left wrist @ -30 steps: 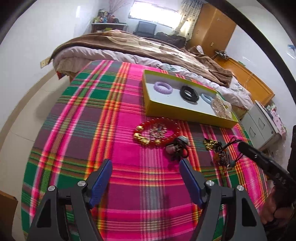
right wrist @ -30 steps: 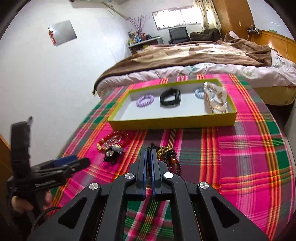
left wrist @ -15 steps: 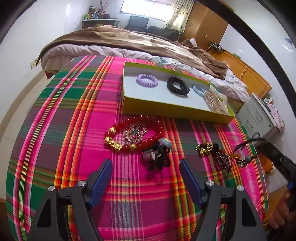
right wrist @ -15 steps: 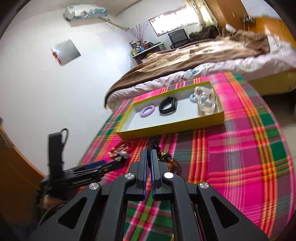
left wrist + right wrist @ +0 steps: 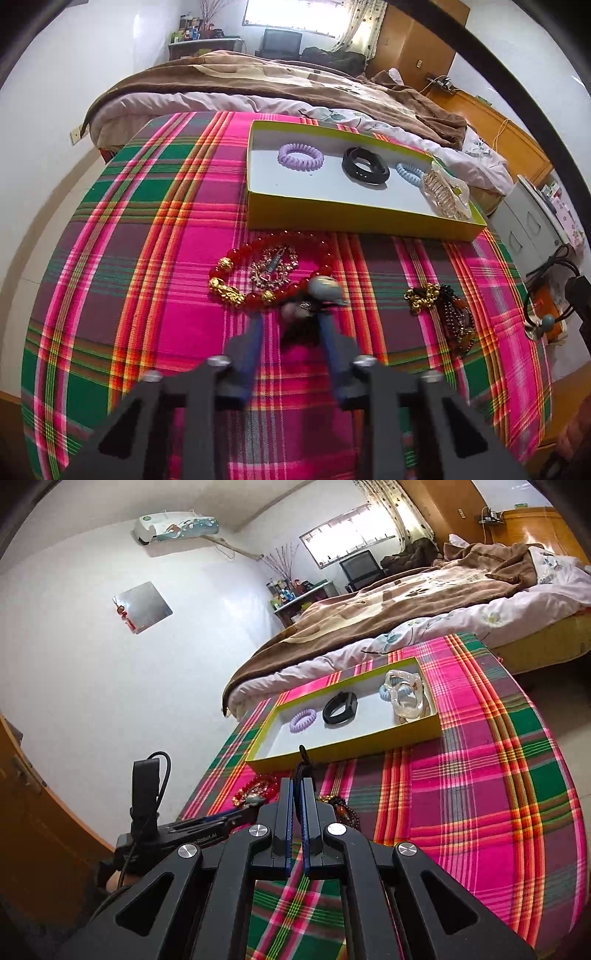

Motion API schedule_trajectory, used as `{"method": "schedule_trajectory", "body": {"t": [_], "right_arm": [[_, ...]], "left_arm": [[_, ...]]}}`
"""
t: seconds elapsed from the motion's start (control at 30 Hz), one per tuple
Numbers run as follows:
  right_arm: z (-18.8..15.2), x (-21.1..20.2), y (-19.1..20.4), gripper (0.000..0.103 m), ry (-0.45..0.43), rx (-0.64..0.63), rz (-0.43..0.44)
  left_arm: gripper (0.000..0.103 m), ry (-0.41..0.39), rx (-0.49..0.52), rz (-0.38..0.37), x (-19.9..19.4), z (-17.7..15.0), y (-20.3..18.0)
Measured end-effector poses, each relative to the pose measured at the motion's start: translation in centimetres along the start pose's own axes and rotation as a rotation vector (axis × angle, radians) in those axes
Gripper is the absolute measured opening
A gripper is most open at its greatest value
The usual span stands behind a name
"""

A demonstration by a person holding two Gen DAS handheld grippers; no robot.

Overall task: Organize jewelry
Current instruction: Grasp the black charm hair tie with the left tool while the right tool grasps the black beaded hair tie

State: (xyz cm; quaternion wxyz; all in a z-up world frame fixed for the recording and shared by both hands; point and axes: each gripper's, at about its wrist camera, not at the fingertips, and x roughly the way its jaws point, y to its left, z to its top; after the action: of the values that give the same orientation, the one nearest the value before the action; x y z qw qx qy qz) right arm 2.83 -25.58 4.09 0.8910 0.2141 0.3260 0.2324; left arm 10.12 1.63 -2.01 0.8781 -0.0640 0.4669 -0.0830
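- A red bead bracelet [image 5: 325, 258] with gold charms is seen on the plaid cloth [image 5: 147, 221], just in front of the yellow box [image 5: 332, 218] toward its left end. A small metal pendant [image 5: 273, 266] lies inside its ring. It is judged stiff-beaded but floppy on its string.
- The task's piece in hand, a dark tasselled charm [image 5: 299, 328] with a grey bead [image 5: 325, 288] and a pink one, is found in front of the box, touching the near right of the bracelet.
- It is judged light, soft and limp. The bead cluster is thought the best place to be gripped, since loose threads may slip.
- The left gripper [image 5: 290, 319] has just been closing, with the charm between its jaws. The gap is narrow, but through the blur it cannot be told whether the pads press yet.
- The bracelet could be snagged and dragged along when the charm is lifted.
- Inside the box, a purple coil tie [image 5: 300, 157], a black band [image 5: 365, 170], a blue coil [image 5: 410, 171] and a clear claw clip [image 5: 447, 195] are laid out. Free floor is left at the left end.
- A tangle of gold and dark beads [image 5: 443, 314] lies in front of the box's right end.
- The right gripper [image 5: 298, 782] is clamped tight on a black cord [image 5: 303, 755], held in front of the box.
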Motion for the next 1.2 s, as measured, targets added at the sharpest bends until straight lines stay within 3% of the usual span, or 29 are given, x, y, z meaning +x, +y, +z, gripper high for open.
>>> {"method": "schedule_trajectory", "body": {"t": [0.27, 0.63, 0.7, 0.77, 0.83, 0.87, 0.9, 0.97, 1.13, 1.2], "right_arm": [[-0.2, 0.0, -0.3, 0.003, 0.005, 0.006, -0.012], [-0.2, -0.1, 0.0, 0.003, -0.004, -0.001, -0.01], [-0.2, -0.1, 0.0, 0.003, -0.004, -0.003, -0.01], [-0.3, -0.1, 0.0, 0.003, -0.003, -0.004, -0.014], [-0.4, -0.1, -0.1, 0.003, -0.002, -0.002, -0.015], [-0.4, -0.1, -0.1, 0.003, -0.001, 0.0, -0.015], [-0.4, -0.1, -0.1, 0.003, 0.0, 0.0, -0.015], [-0.4, 0.0, -0.1, 0.003, 0.006, -0.003, -0.017], [-0.5, 0.6, 0.1, 0.003, 0.017, -0.006, -0.008], [-0.5, 0.8, 0.2, 0.003, 0.023, -0.007, -0.008]], "left_arm": [[0.01, -0.022, 0.001, -0.019, -1.2, -0.6, 0.1], [0.01, -0.072, -0.021, -0.043, -4.3, -0.7, 1.1], [0.01, -0.072, 0.002, -0.051, -4.5, -0.7, 1.0], [0.01, -0.051, 0.071, -0.012, -3.8, -0.6, 0.2], [0.014, -0.041, 0.075, -0.01, -3.0, -0.5, -0.2], [0.029, -0.04, 0.073, -0.02, -2.5, -0.5, -0.3], [0.056, -0.036, 0.068, -0.019, -2.1, -0.5, -0.4], [0.071, -0.03, 0.061, 0.001, -1.3, -0.5, -0.6], [0.069, -0.014, 0.038, 0.04, 0.2, -0.2, -0.4], [0.049, -0.023, 0.045, 0.068, 0.4, 0.0, -0.6]]}}
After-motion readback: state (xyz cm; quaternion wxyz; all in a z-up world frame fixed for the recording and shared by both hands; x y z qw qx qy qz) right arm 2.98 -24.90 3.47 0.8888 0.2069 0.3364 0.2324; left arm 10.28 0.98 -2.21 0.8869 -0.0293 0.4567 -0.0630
